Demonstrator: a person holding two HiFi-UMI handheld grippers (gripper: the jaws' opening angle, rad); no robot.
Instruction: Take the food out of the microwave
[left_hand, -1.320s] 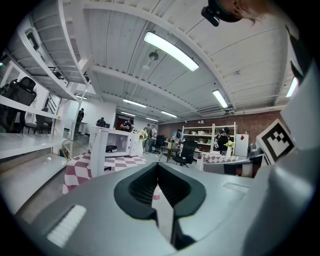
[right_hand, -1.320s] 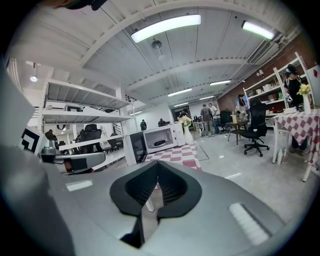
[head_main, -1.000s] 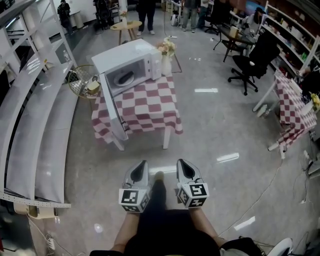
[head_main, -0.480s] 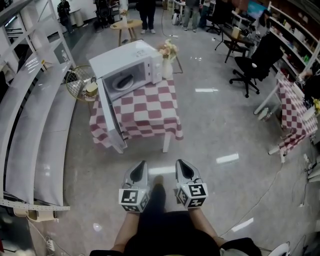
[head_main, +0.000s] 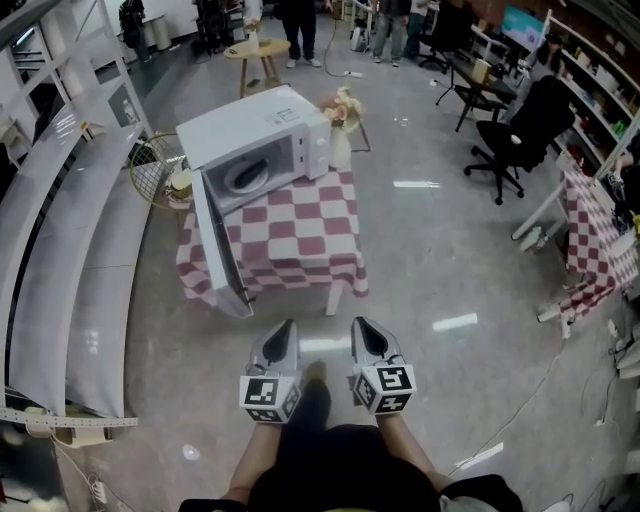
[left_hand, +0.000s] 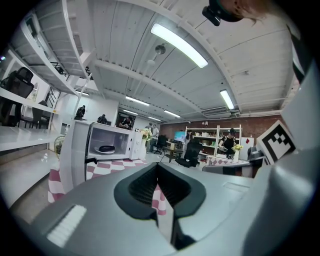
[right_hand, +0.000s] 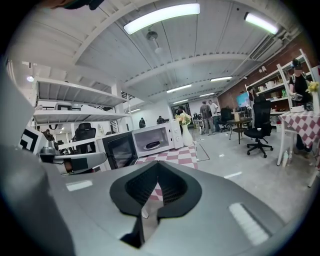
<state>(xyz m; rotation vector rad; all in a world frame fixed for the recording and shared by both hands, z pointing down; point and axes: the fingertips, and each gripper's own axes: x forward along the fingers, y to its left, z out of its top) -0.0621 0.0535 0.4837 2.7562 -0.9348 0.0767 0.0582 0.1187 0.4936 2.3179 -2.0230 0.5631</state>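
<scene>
A white microwave (head_main: 255, 125) stands on a table with a red-and-white checked cloth (head_main: 300, 235), its door (head_main: 212, 250) swung wide open toward me on the left. Inside lies a dark dish of food (head_main: 245, 178), which also shows as the dish (left_hand: 106, 148) in the left gripper view and the dish (right_hand: 152, 145) in the right gripper view. My left gripper (head_main: 285, 330) and right gripper (head_main: 361, 327) hang side by side over the floor, well short of the table. Both are shut with nothing in them. The left gripper (left_hand: 157, 165) and the right gripper (right_hand: 157, 164) point at the microwave.
A vase of flowers (head_main: 342, 130) stands right of the microwave. A wire fan (head_main: 155, 165) sits left of the table, beside long white shelving (head_main: 60, 230). An office chair (head_main: 520, 125), another checked table (head_main: 600, 235) and several people are farther off.
The table and microwave have drawn nearer and sit lower in the head view. Both grippers hold the same pose, shut and side by side.
</scene>
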